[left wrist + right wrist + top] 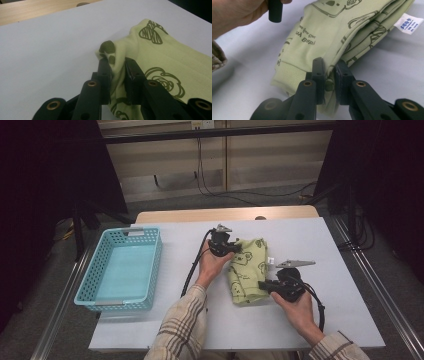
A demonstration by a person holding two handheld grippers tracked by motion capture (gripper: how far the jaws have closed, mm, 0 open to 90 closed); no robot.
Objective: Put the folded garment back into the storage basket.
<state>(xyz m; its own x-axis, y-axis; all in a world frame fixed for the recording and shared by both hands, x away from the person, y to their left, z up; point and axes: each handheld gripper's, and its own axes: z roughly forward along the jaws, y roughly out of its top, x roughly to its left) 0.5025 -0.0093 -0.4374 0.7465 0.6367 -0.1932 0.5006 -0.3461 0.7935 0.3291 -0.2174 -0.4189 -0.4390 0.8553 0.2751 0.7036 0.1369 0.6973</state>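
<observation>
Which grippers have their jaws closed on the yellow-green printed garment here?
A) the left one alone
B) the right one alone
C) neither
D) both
D: the left gripper pinches a fold of the garment between its jaws, and the right gripper clamps the garment's folded edge.

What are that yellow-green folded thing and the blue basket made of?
The folded garment looks like soft knit cotton: matte, creased, with printed drawings and a sewn-in label. The basket appears to be moulded plastic: smooth, slightly shiny, with perforated walls.
</observation>
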